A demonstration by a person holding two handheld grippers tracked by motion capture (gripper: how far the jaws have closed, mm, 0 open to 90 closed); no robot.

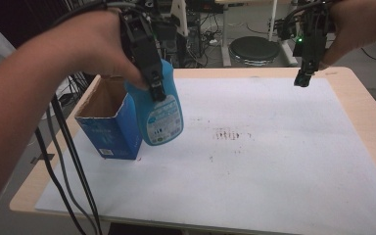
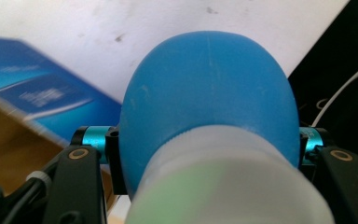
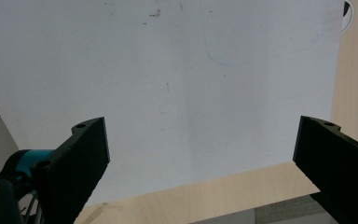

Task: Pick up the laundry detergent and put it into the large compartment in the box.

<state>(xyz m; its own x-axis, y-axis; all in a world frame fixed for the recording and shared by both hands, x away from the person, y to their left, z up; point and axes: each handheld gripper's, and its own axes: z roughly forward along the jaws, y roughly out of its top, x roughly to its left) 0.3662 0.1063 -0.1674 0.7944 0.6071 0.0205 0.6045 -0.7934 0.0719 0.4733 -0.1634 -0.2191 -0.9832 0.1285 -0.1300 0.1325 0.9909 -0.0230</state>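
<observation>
Bottle (image 1: 160, 115), blue with a pale label, hangs tilted in my left gripper (image 1: 149, 73), above the white sheet (image 1: 254, 161) and just beside the open blue carton (image 1: 108, 120). From above I see the label; my left gripper view has the rounded blue body (image 2: 209, 88) wedged tight between both jaws, the carton (image 2: 32, 98) at its left. My right gripper (image 3: 200, 154) hovers wide open, holding nothing, well apart from the bottle, over the sheet's far corner.

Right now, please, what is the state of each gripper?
Left gripper: closed on the blue bottle, held above the table beside the open blue box.
Right gripper: open, holding nothing.
</observation>
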